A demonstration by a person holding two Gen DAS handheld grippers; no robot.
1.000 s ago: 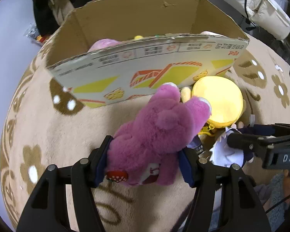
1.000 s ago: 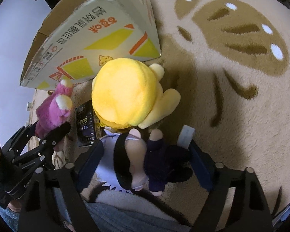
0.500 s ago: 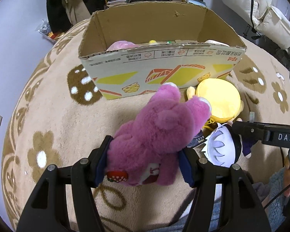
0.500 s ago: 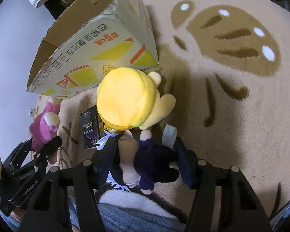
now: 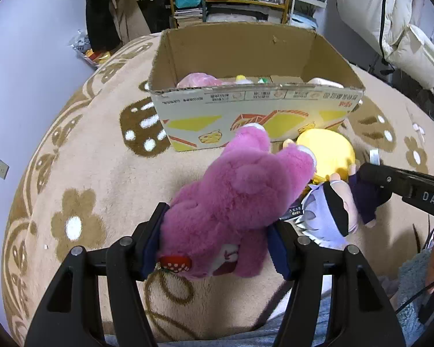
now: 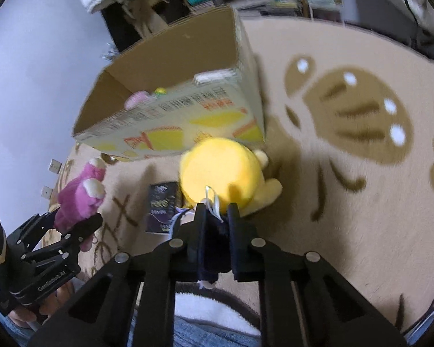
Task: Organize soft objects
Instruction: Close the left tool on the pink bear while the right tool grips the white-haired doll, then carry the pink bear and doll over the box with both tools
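Observation:
My left gripper (image 5: 217,231) is shut on a fluffy purple bear (image 5: 240,196), whose head points toward the open cardboard box (image 5: 246,107). In the right wrist view the bear (image 6: 78,199) hangs in the left gripper (image 6: 72,222) at the left edge. My right gripper (image 6: 217,214) has its jaws closing tight, the pads pressing on the navy body of a yellow-haired doll (image 6: 220,167). The doll (image 5: 332,211) is lifted just in front of the box (image 6: 170,115), with the right gripper's finger (image 5: 370,173) on it.
A pink soft toy (image 5: 196,79) and other small items lie inside the box. A dark packet (image 6: 162,205) lies on the beige flower-pattern carpet (image 5: 86,173) beside the doll. Shelves and hanging clothes stand behind the box. A person's lap fills the bottom edge.
The right gripper's jaws have closed from wide apart onto the doll's navy body and lifted it. Both grippers have risen, so the box looks smaller and its inside shows.

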